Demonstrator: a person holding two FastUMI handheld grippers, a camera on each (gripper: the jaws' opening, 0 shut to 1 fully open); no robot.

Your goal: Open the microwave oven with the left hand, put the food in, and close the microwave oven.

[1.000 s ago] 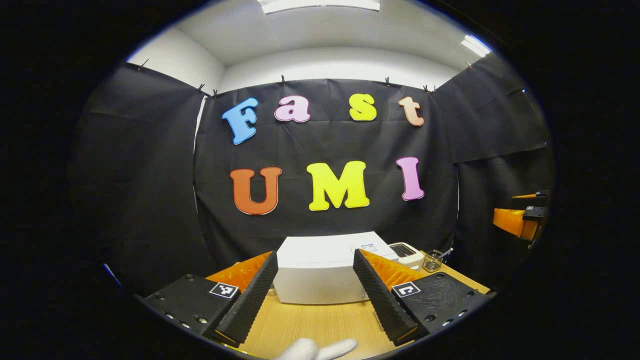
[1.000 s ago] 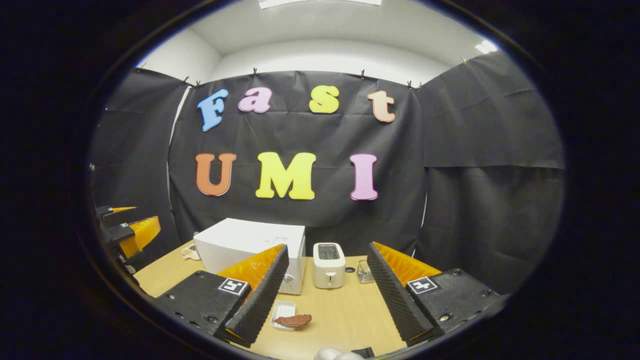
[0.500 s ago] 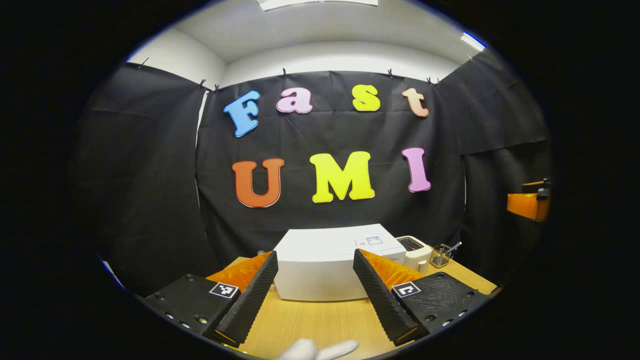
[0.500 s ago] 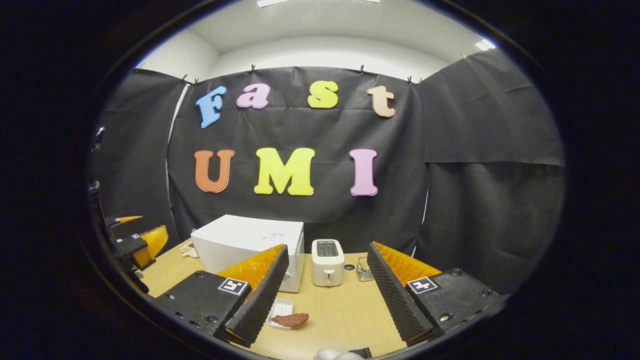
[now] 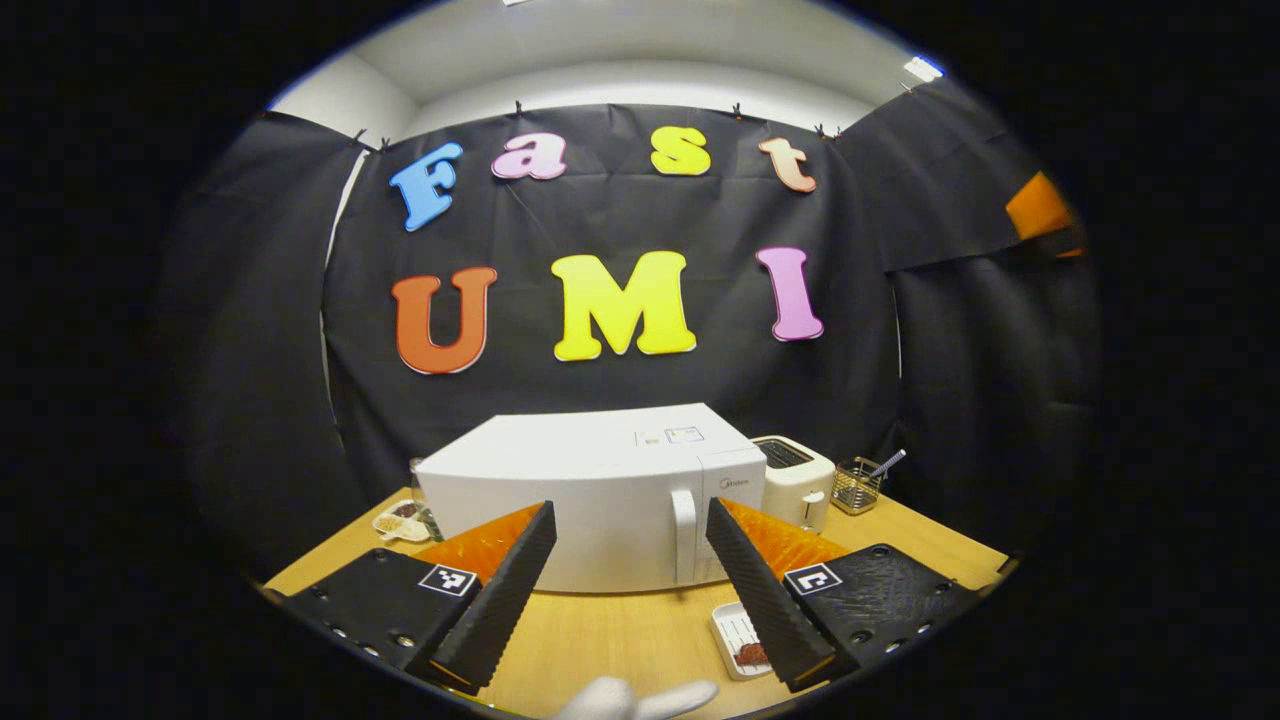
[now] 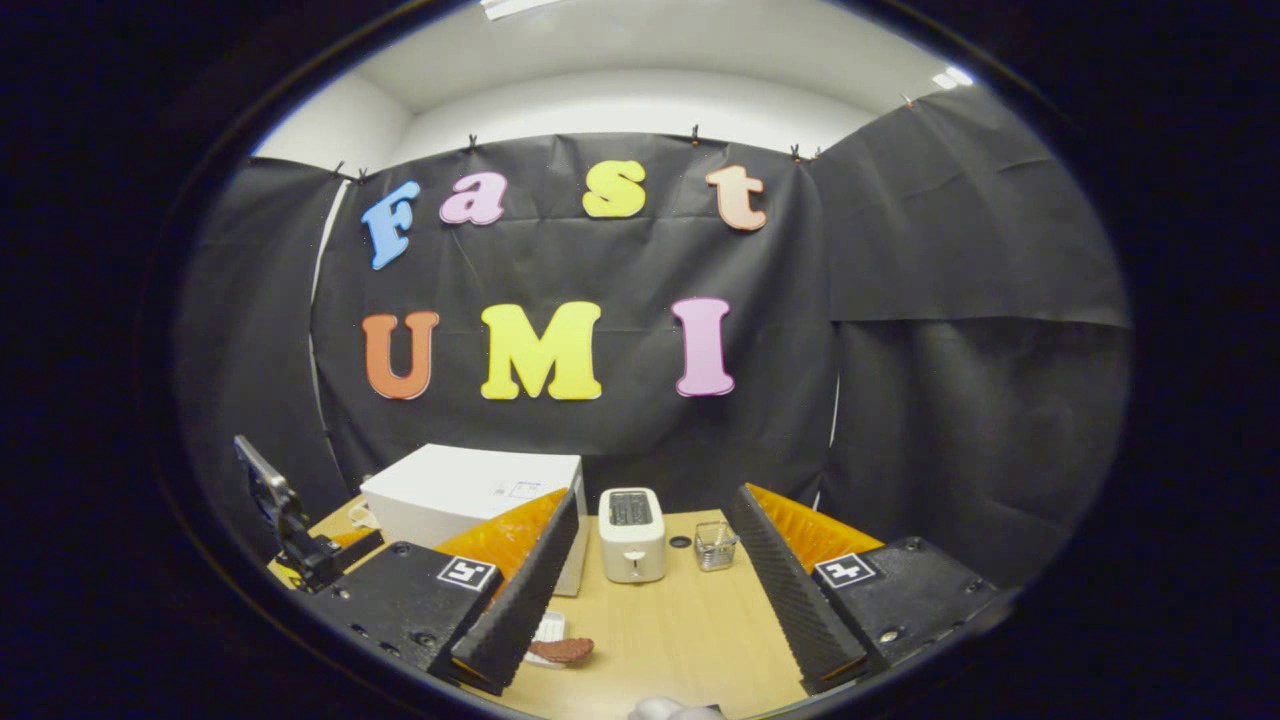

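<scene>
A wooden table (image 5: 620, 640) bearing closed microwave (image 5: 590, 500), toaster (image 6: 631, 535) and food tray (image 5: 735, 640) is noted; left gripper (image 5: 628, 590) and right gripper (image 6: 650, 600) are held wide, empty.

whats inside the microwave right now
Cannot tell: the microwave door is shut and hides the inside. The food lies on its small tray on the table.
</scene>
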